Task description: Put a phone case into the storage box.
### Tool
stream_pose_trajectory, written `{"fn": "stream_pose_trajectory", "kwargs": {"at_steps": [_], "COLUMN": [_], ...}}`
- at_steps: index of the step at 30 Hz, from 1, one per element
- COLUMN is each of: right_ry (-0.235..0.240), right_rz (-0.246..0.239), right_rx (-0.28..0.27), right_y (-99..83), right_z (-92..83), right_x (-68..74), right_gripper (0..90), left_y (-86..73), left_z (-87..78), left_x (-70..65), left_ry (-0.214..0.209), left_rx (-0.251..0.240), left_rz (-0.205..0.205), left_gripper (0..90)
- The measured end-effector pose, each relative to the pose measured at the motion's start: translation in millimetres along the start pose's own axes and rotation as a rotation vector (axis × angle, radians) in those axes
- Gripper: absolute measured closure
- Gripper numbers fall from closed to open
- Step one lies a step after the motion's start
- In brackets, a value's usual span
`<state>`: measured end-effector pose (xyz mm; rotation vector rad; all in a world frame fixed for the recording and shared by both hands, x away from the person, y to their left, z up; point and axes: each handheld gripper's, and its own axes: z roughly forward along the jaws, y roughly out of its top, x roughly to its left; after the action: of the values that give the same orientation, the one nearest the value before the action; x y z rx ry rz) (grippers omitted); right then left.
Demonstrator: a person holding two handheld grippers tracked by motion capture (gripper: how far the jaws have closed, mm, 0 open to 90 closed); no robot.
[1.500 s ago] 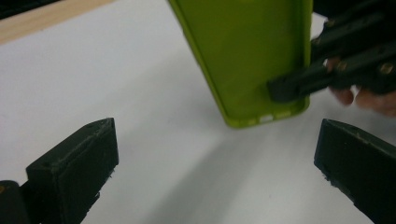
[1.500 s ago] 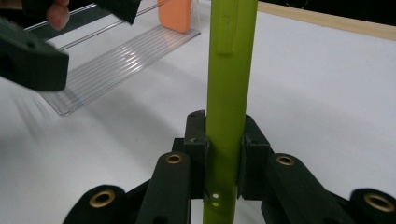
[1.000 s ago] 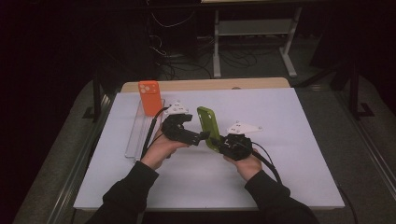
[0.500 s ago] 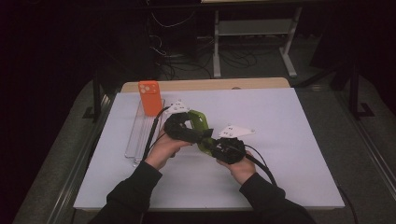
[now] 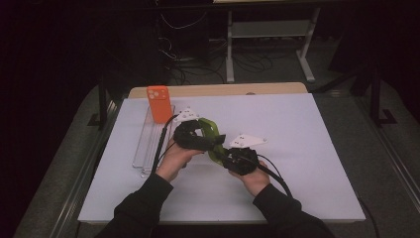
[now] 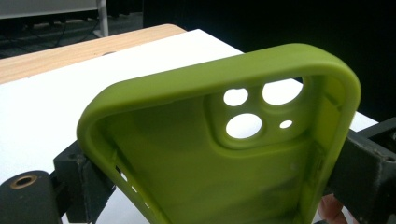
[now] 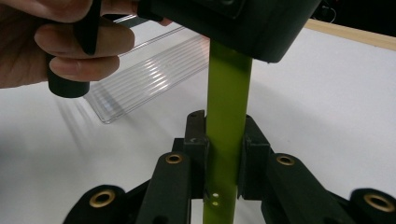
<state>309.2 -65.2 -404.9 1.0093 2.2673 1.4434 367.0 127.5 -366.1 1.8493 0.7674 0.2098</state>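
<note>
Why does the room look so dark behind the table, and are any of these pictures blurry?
High view: light falls on the white table, the room behind is nearly black, detail is soft. Left gripper view: the green phone case is sharp, the backdrop dark. Right gripper view: the hand up close is blurred, and the clear tray shows streaks of glare.

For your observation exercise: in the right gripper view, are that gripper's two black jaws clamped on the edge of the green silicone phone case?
Yes: the right gripper has both black pads pressed flat against the thin edge of the green silicone phone case.
</note>
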Motion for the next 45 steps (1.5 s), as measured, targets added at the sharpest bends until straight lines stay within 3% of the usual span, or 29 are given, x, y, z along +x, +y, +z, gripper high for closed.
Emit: {"fn": "stream_pose_trajectory", "kwargs": {"at_steps": [11,17,19,24,31,35,39,45], "right_ry": [-0.016,-0.009,0.000,-0.005,-0.080,-0.097,-0.101,-0.127], "right_rz": [-0.025,-0.020,-0.024,-0.030,-0.043,-0.054,-0.069,-0.052], "right_rx": [0.013,0.022,0.022,0.038,0.107,0.126,0.143,0.146], "right_y": [-1.7,-0.8,-0.7,-2.7,-12.9,-19.7,-27.9,-39.9], "right_z": [1.2,-1.3,-4.8,-13.6,-25.0,-30.2,-38.7,-54.0], "right_x": [-1.7,-4.4,-8.0,-17.1,-33.5,-41.3,-47.8,-57.8], "right_gripper": [74.1,47.8,42.8,30.8,12.3,2.2,0.0,0.0], "left_y": [-1.0,0.9,0.8,3.3,11.5,17.6,27.1,45.5], "left_z": [1.5,-2.3,-3.3,-6.8,-12.2,-15.1,-20.7,-29.6], "left_x": [-0.6,2.9,3.1,6.0,10.0,14.0,17.4,24.0], "left_ry": [-0.013,0.002,0.010,0.023,0.042,0.052,0.064,0.090], "left_rx": [-0.007,-0.013,-0.017,-0.014,-0.015,-0.022,-0.030,-0.037], "left_rz": [-0.007,0.013,-0.011,0.005,0.026,0.027,0.043,0.070], "left_gripper": [11.3,13.0,13.1,13.2,13.2,13.2,13.2,13.3]}}
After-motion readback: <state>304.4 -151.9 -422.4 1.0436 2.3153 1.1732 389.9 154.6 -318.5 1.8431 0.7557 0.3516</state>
